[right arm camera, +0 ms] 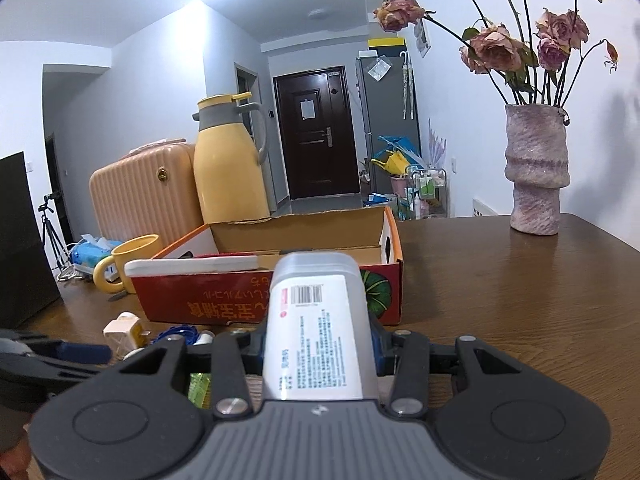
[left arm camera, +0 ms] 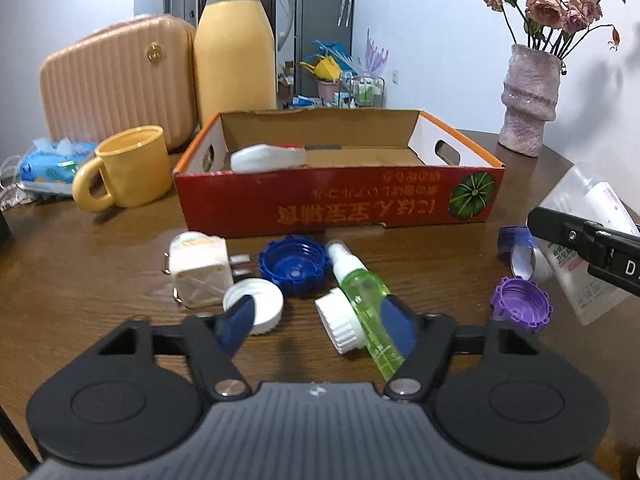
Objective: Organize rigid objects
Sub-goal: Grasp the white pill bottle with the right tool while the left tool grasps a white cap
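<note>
**Handling notes: bottles and caps before boxing**

Left wrist view: the left hand-held gripper [left arm camera: 322, 322] stands apart over the green spray bottle [left arm camera: 366, 306] lying mid-desk before the cardboard box [left arm camera: 338, 196]. Likely light, slick plastic; grip mid-body.

Right wrist view: the right hand-held gripper [right arm camera: 318, 350] is clamped on the white labelled bottle [right arm camera: 318, 328], rigid, probably heavier.

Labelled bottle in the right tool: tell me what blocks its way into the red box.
Nothing visible does. The right tool holds the labelled bottle just short of the red box; only the box's near wall lies ahead.

glossy dark wood table [left arm camera: 440, 248], matt cardboard box [left arm camera: 320, 200], translucent green plastic spray bottle [left arm camera: 366, 300], rough-textured vase [right arm camera: 536, 176].
</note>
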`<state>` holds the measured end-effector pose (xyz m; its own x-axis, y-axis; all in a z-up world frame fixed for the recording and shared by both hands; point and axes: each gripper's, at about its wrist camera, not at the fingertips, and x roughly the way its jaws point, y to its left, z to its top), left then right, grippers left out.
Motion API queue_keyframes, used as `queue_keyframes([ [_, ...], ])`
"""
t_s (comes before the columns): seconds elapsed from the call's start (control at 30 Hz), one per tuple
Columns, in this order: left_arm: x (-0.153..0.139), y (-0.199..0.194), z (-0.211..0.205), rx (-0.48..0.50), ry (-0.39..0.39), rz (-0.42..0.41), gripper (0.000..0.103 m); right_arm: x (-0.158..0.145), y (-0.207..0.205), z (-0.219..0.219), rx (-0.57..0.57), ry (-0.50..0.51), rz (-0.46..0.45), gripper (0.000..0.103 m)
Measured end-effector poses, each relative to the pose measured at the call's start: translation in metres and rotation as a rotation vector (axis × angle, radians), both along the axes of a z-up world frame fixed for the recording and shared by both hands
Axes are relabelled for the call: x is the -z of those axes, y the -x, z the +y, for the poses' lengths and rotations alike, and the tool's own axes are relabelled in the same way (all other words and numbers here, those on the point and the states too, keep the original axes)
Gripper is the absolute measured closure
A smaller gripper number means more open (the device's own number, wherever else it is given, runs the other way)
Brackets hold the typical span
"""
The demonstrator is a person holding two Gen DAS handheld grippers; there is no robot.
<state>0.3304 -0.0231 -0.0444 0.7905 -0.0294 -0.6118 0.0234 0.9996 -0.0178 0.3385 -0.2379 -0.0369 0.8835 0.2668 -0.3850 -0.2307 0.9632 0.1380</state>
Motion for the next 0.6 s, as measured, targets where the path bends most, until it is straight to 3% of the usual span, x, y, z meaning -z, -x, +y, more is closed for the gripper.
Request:
queue_keyframes([
  [0.1,0.001,-0.002,0.003,-0.003,0.04,0.01,0.048,0.0,0.0,0.001,-0.003,0.0,-0.002,0.061],
  [0.37,0.006,-0.006,0.011,0.0,0.109,0.039,0.058,0.002,0.001,0.004,-0.009,0.008,0.004,0.061],
  [0.6,0.013,-0.012,0.016,0.035,0.176,0.084,0.086,0.004,0.0,0.007,-0.019,0.022,0.012,0.061],
])
